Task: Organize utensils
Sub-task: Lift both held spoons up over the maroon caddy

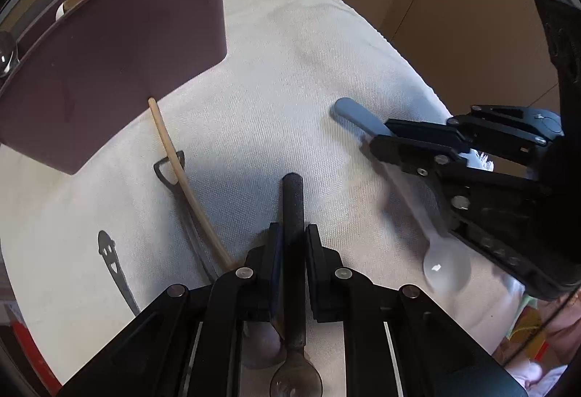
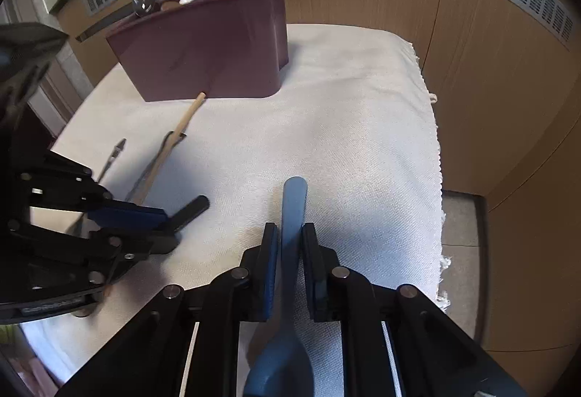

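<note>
The left hand-held gripper (image 1: 293, 244) is clamped on the black handle of a spoon (image 1: 293, 201), its dark bowl showing below, between the gripper's arms. The right hand-held gripper (image 2: 290, 244) is clenched on the blue handle of a second spoon (image 2: 294, 201), whose blue bowl lies under the gripper body; from the left wrist view that handle juts out past the right gripper's fingertips. Both spoons sit low over a white cloth (image 2: 345, 114) that covers the desk.

A maroon utensil holder (image 2: 218, 48) stands upright at the far side of the cloth, with a wooden stick rising from 1 compartment and a few utensil ends showing at its rim. A loose wooden chopstick (image 1: 181, 175) lies on the cloth with 1 end touching the holder's base, crossing over a thin dark metal utensil (image 1: 169, 166). Another dark flat utensil (image 1: 109, 255) lies near the left edge. A translucent white plastic spoon (image 1: 445, 268) rests on the cloth beside the right gripper, possibly partly under it.
</note>
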Tool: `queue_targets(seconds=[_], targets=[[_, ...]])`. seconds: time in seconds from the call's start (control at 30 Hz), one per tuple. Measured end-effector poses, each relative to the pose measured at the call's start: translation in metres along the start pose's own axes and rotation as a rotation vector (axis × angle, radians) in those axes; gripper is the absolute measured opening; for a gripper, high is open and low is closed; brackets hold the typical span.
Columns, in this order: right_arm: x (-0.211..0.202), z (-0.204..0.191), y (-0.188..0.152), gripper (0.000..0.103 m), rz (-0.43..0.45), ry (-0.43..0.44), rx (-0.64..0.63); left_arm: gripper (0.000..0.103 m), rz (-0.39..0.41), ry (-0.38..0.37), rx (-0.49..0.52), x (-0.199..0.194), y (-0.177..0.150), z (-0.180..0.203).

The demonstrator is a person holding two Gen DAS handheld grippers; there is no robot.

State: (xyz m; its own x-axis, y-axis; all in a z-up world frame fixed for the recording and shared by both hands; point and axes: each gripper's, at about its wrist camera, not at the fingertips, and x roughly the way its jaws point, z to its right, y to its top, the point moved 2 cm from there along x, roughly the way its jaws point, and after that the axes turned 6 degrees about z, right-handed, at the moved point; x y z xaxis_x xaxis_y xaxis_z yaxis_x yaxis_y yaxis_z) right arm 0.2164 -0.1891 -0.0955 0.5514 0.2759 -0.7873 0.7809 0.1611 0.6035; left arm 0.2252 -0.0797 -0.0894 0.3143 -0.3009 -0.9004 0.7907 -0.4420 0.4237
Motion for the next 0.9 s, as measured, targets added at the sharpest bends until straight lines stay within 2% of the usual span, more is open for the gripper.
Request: queue_targets(seconds=[0.07, 0.17, 0.27, 0.43, 0.63, 0.9], targets=[[-0.014, 0.002, 0.001, 0.01, 0.041, 0.018, 0.021, 0.012, 0.042, 0.017, 0.001, 0.01, 0.008, 0.006], [-0.036, 0.0, 0.001, 0.01, 0.094, 0.065, 0.048, 0.012, 0.121, 0.01, -0.054, -0.003, -0.001, 0.004], [-0.053, -0.008, 0.0, 0.01, 0.133, 0.109, 0.052, 0.012, 0.246, -0.041, -0.162, -0.041, -0.016, -0.006], [-0.085, -0.029, 0.008, 0.009, 0.229, 0.144, 0.03, 0.012, 0.434, -0.057, -0.261, -0.104, -0.032, -0.017], [-0.111, -0.058, 0.02, 0.005, 0.287, 0.147, -0.03, 0.012, 0.569, -0.013, -0.255, -0.153, -0.036, -0.023], [-0.117, -0.078, 0.042, 0.004, 0.309, 0.135, -0.094, 0.012, 0.686, 0.006, -0.28, -0.179, -0.028, -0.04]])
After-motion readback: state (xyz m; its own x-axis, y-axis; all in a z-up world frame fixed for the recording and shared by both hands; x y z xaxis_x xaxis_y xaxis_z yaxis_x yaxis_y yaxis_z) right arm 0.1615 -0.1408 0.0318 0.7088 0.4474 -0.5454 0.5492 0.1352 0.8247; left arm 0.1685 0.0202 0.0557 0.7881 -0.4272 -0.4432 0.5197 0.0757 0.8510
